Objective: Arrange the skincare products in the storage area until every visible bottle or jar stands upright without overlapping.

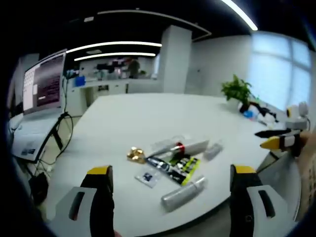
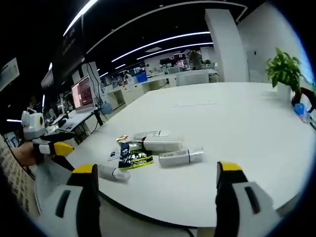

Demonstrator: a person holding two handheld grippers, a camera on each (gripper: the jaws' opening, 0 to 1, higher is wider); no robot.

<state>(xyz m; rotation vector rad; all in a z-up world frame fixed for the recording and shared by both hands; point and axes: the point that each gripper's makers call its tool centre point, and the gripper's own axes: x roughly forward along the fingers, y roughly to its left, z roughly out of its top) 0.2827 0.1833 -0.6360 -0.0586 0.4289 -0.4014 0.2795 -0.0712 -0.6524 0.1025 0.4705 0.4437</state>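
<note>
- Left gripper view: an open office with ceiling light strips; a large white bench (image 1: 148, 123) fills the middle, a monitor (image 1: 44, 81) at upper left, a potted plant (image 1: 238, 91) at upper right.
- The skincare products lie flat in a loose cluster at lower centre: a silver tube (image 1: 183, 194), a dark sachet (image 1: 174, 166), a white tube (image 1: 190, 146), a gold piece (image 1: 136, 155).
- The left gripper (image 1: 170, 190) hangs short of them, jaws wide apart, holding nothing.
- The right gripper (image 1: 278, 142) enters at the right edge; its jaws are too small to judge here.
- Right gripper view: the same bench (image 2: 222, 113), plant (image 2: 284, 69) at upper right.
- The products lie left of centre: a white tube (image 2: 162, 145), a dark sachet (image 2: 133, 154), a silver tube (image 2: 180, 157).
- The right gripper (image 2: 155, 190) has its jaws apart and empty.
</note>
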